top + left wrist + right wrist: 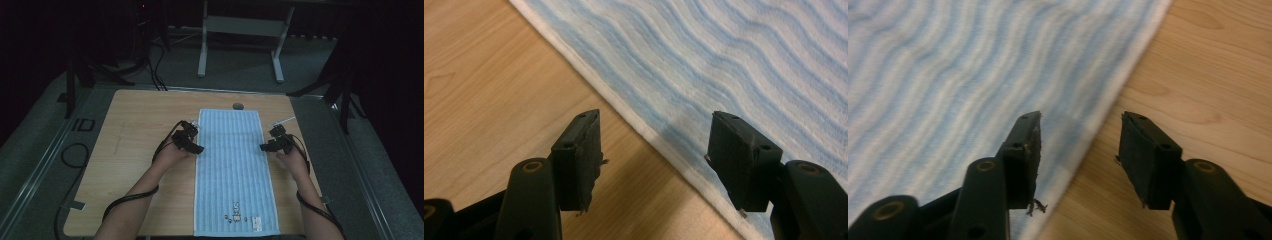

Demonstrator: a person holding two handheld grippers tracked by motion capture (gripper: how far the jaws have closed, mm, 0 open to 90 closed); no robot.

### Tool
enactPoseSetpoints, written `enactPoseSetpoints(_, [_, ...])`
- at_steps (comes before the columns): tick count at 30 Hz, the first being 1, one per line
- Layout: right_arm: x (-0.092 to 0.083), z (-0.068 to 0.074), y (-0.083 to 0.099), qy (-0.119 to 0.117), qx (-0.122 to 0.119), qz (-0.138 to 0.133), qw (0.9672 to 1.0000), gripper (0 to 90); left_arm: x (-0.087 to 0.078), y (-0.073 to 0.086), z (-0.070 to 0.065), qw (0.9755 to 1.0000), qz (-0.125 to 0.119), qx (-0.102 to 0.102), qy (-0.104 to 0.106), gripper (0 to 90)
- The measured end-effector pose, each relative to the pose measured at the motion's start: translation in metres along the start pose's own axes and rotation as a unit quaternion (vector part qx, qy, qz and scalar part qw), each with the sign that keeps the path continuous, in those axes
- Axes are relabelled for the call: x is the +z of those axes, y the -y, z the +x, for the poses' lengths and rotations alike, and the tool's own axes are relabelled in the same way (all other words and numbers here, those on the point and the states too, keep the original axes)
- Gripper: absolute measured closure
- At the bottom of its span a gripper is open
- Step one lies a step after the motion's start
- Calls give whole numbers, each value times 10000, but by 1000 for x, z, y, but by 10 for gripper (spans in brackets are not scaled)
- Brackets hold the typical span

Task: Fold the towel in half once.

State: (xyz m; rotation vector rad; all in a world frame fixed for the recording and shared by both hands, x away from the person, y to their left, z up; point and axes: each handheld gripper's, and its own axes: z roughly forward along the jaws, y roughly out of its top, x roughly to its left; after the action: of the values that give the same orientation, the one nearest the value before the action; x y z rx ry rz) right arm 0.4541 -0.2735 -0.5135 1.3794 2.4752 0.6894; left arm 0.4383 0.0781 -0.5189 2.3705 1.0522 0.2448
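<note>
My left gripper [656,150] has its jaws released, straddling the towel's [232,165] white left hem. My right gripper [1080,150] is released too, astride the right hem. The blue striped towel lies flat lengthwise on the wooden worktop [135,145].

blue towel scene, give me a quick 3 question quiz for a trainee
1. True or false: the blue striped towel lies flat along the wooden table.
2. Which towel edge does the left gripper hover over? A) left long edge B) far short edge C) near short edge
3. Fill in: the jaws of the right gripper stand ____, with nothing pinched between them.

Key: 1 true. 2 A. 3 open.
</note>
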Motion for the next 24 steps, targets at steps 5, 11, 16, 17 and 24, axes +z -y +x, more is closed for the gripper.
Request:
enactPoseSetpoints(5, [2, -6, -5, 87, 54, 28, 9999, 492, 5, -4, 9, 9998, -63, -162, 3, 380])
enactPoseSetpoints(11, [13, -13, -14, 172, 134, 167, 9996, 481, 17, -8, 11, 9998, -60, -174, -80, 380])
enactPoseSetpoints(16, [19, -14, -18, 213, 195, 205, 9994, 476, 25, -10, 9, 9998, 16, -141, -162, 380])
enactPoseSetpoints(17, [23, -12, -20, 235, 157, 255, 9993, 476, 27, -10, 9, 9997, 54, -131, -190, 380])
enactPoseSetpoints(24, [29, -5, -22, 258, 80, 343, 9990, 539, 29, -11, 7, 9996, 29, -100, -279, 421])
